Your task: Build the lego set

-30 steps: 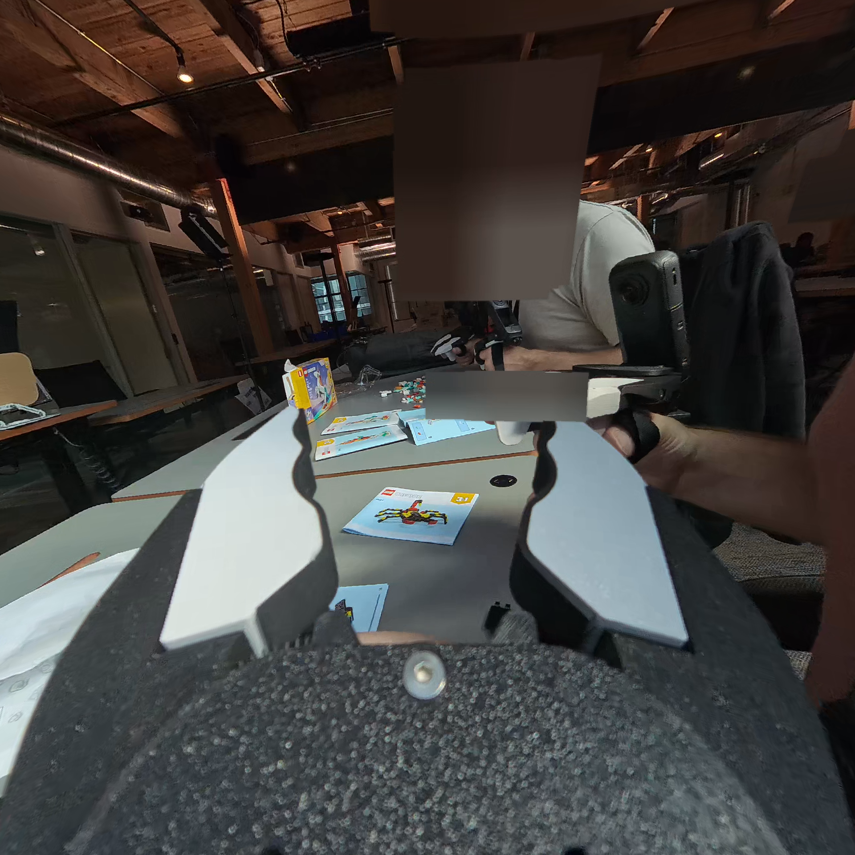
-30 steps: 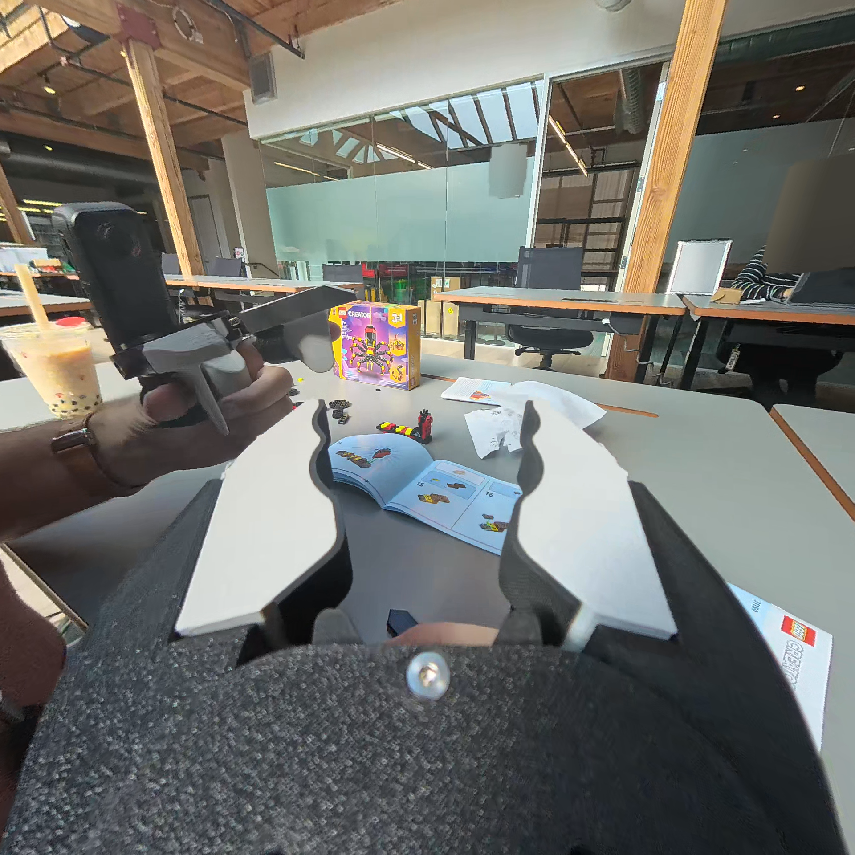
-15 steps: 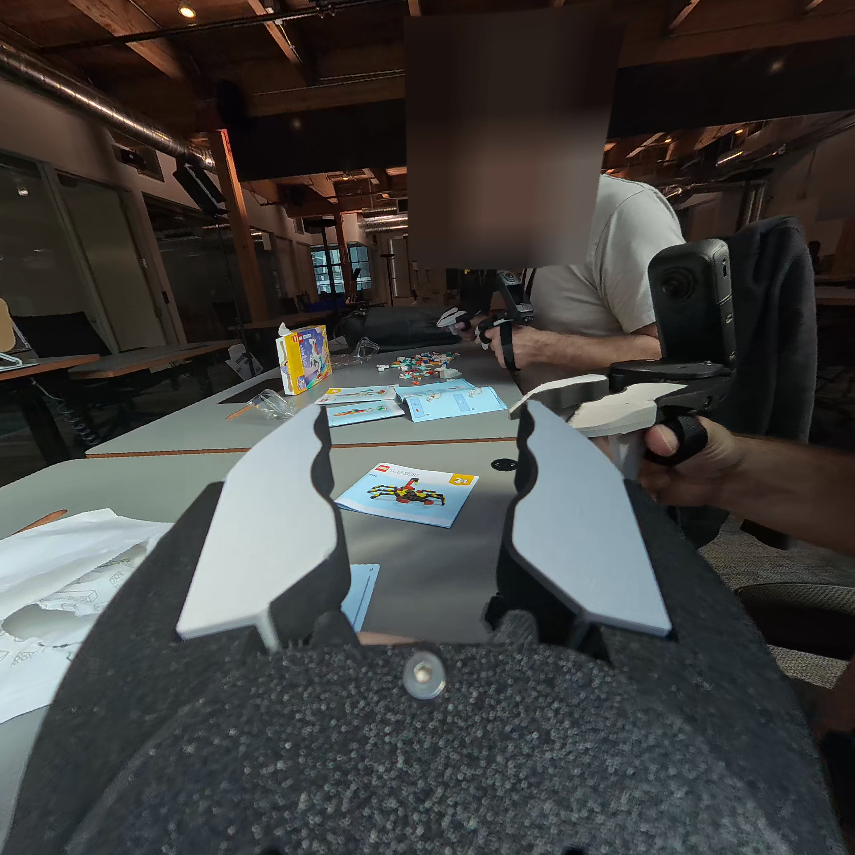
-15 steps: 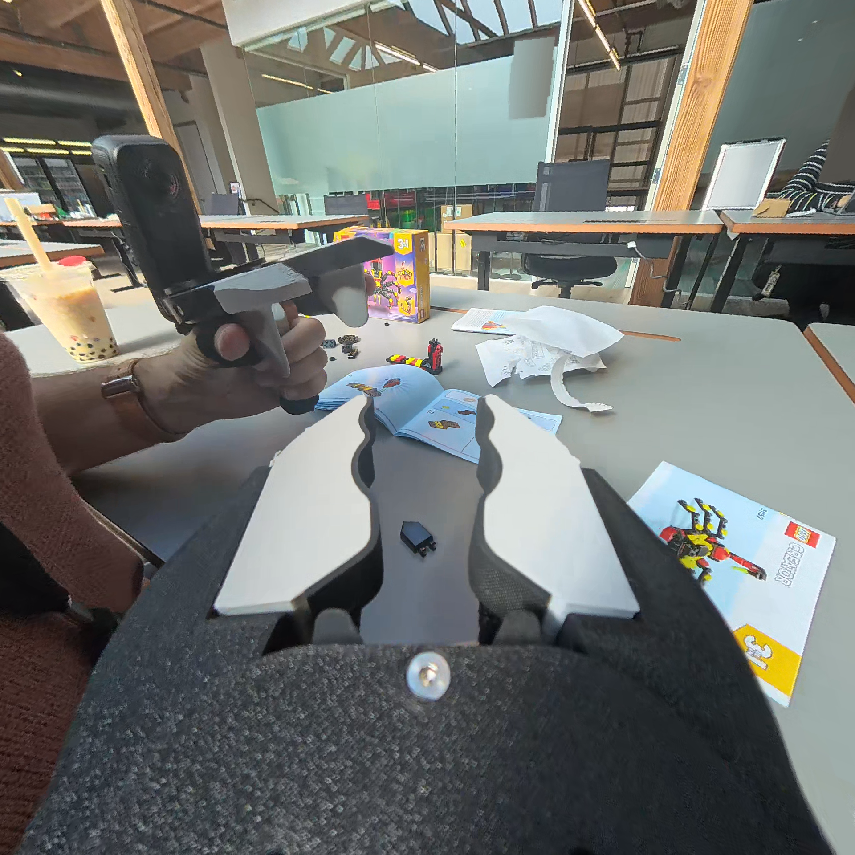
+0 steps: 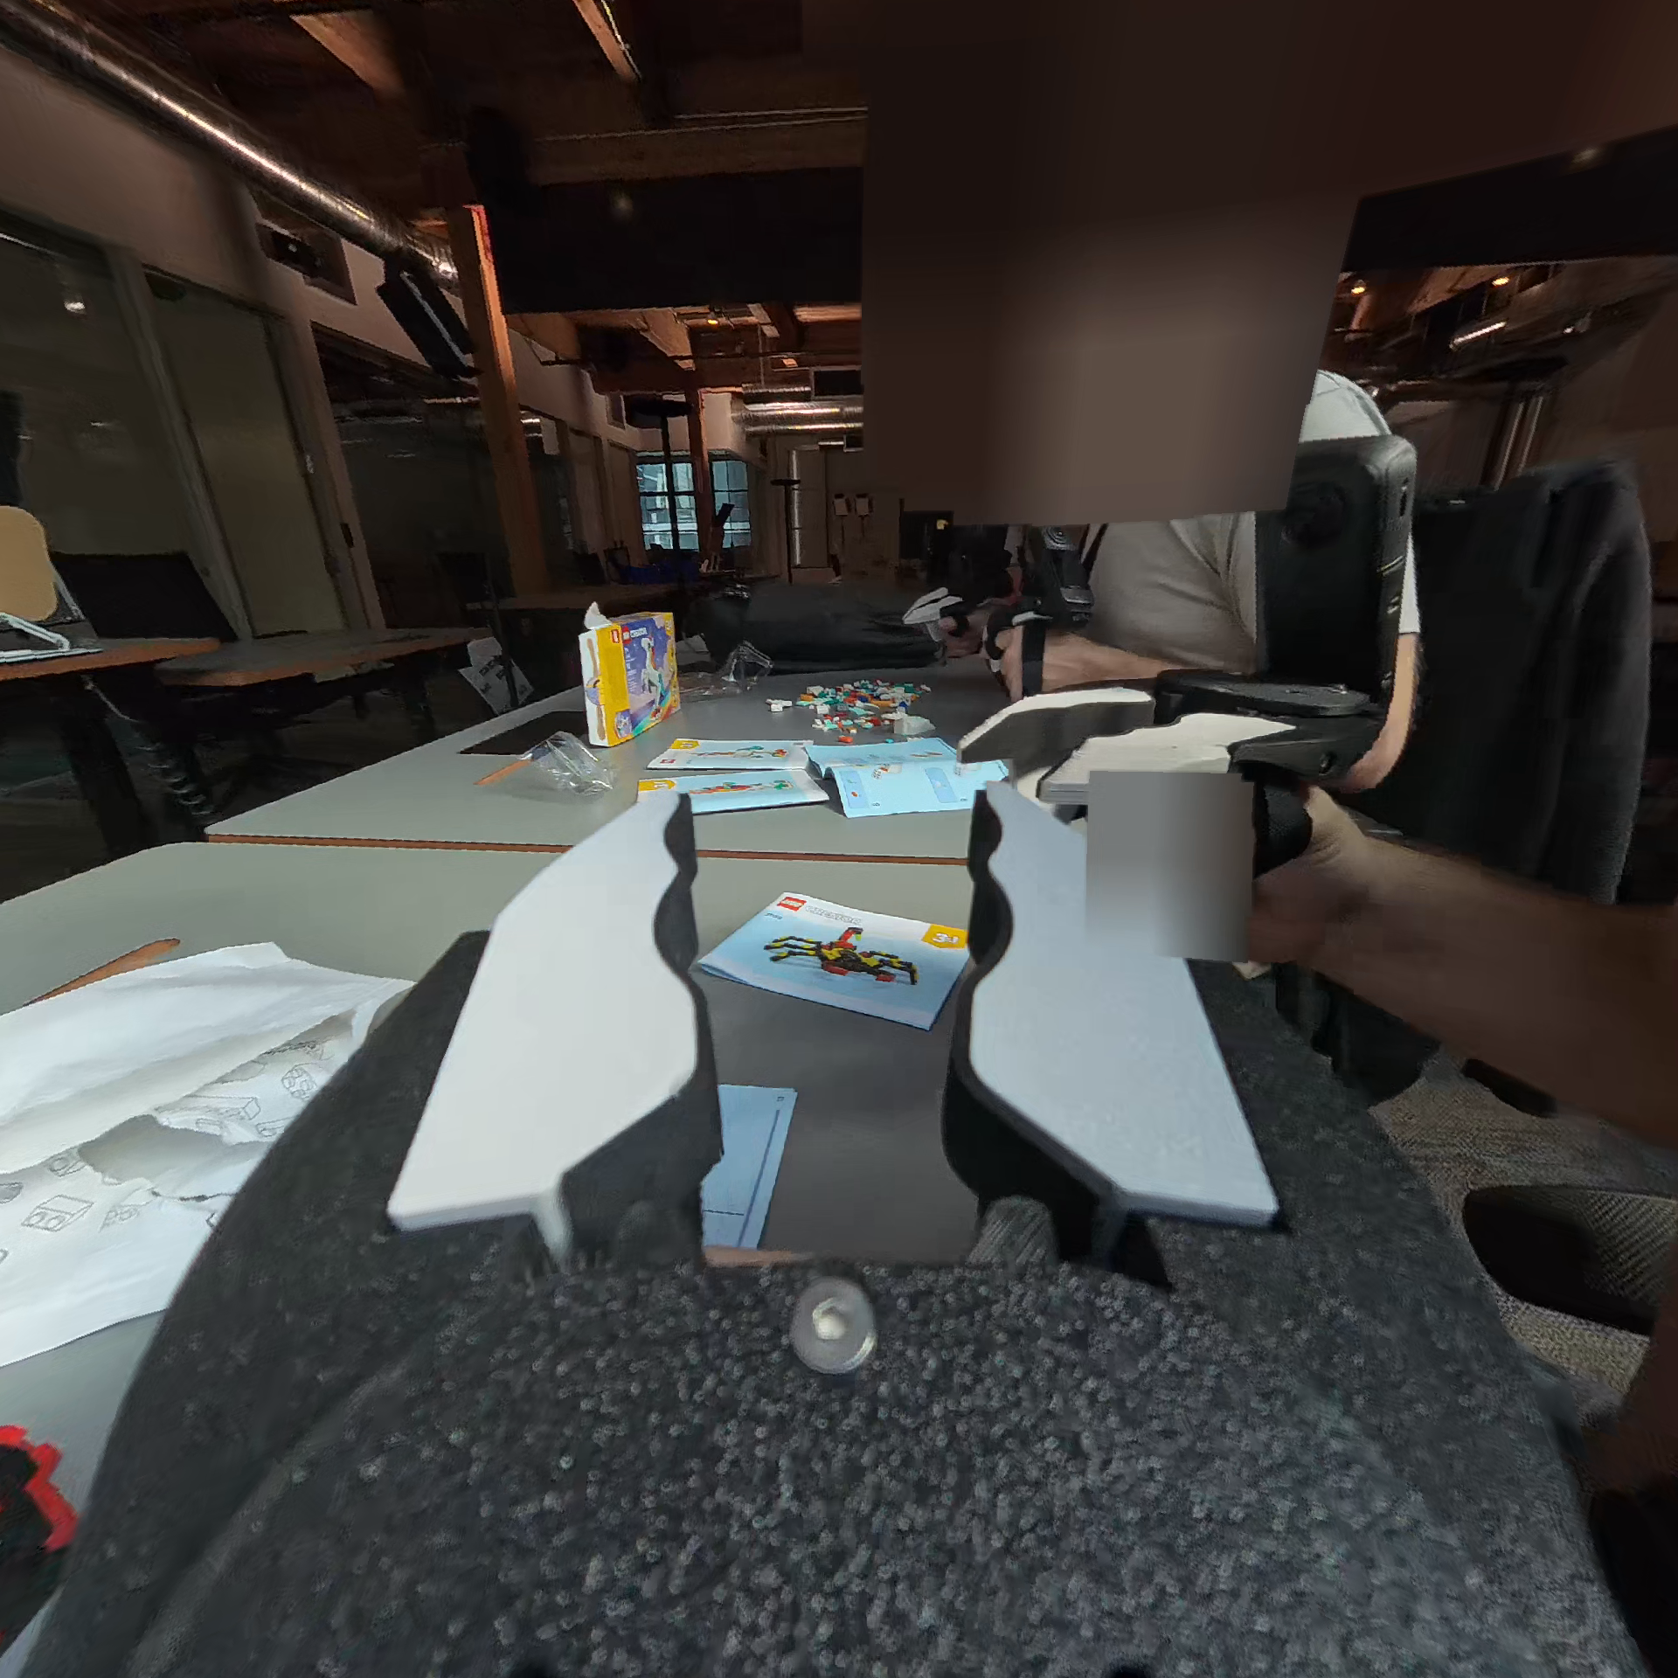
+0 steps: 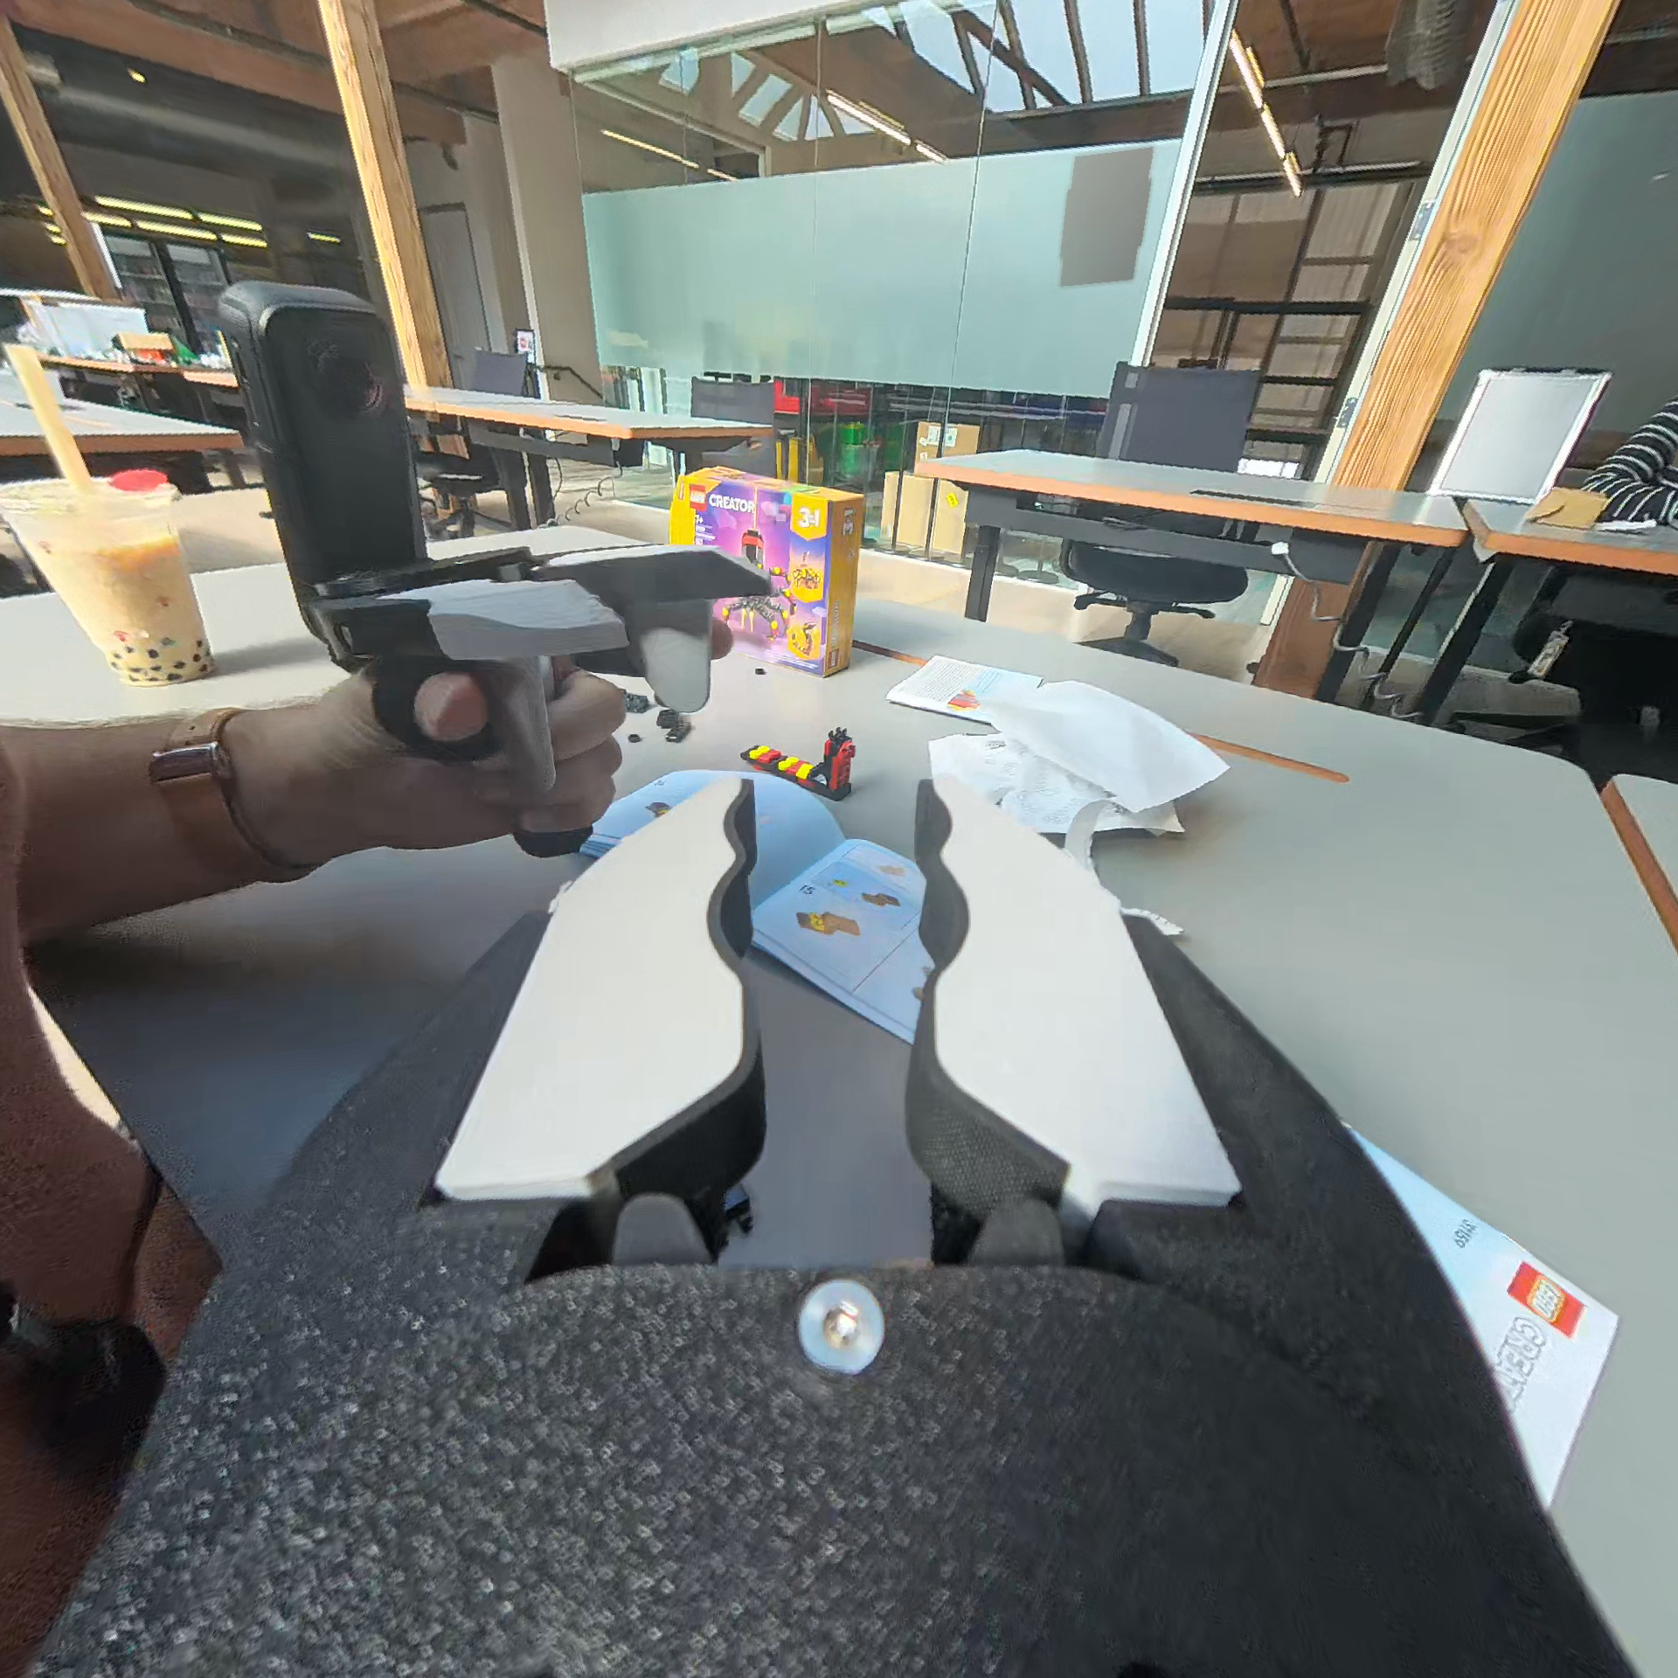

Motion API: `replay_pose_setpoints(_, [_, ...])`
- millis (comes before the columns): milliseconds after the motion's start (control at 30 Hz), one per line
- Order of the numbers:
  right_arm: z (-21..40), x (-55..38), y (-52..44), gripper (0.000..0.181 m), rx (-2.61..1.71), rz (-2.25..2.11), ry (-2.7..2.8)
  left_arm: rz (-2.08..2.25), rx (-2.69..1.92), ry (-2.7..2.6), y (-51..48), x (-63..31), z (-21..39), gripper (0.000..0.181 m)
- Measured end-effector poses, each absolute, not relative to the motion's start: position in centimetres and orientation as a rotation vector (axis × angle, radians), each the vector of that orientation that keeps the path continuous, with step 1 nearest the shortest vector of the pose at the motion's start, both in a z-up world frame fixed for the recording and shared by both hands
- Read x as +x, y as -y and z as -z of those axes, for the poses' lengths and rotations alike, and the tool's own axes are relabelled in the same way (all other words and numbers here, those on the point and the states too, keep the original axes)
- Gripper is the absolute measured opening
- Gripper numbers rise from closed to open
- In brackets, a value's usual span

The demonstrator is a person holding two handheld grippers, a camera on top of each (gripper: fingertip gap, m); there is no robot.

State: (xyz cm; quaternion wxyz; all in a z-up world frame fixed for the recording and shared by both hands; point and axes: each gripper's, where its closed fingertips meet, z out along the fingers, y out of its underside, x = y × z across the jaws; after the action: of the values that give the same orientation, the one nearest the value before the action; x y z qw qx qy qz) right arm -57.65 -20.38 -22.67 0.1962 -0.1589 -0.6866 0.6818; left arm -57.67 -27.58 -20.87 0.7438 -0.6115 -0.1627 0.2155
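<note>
My left gripper is open and empty, held above a closed booklet on the grey table. My right gripper is open with a narrow gap and holds nothing. It is above the open instruction booklet. A small black piece lies on the table near the base of its fingers. A partial red, yellow and black build stands beyond the booklet. Loose black pieces lie by the Lego box. The left gripper also shows in the right wrist view, held by a hand.
Torn white paper bags lie on the table. A drink cup stands far left. Another closed booklet lies at the right. A person works with bricks at the far table. A red and black piece sits bottom left.
My right gripper's fingers have closed to a narrower gap and it has moved forward over the black piece. My left gripper has tilted down and shifted, staying open.
</note>
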Motion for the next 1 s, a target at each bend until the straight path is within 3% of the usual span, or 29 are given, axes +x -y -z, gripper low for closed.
replay_pose_setpoints(100, [22.4,-59.7,19.9,0.028,-0.481,-1.993,1.890,-0.531,-1.301,0.463,30.2,-59.8,20.7,0.014])
replay_pose_setpoints(167, [22.2,-60.0,20.4,0.018,-0.505,-2.108,1.896,-0.564,-1.304,0.491,31.0,-60.3,20.9,0.000])
replay_pose_setpoints(267, [21.3,-59.3,21.1,0.000,-0.499,-2.266,1.883,-0.592,-1.287,0.510,31.2,-60.6,20.8,0.000])
replay_pose_setpoints(1000, [24.6,-53.4,16.8,0.011,-0.439,-1.976,2.020,-0.726,-1.510,0.526,26.9,-57.1,22.9,0.000])
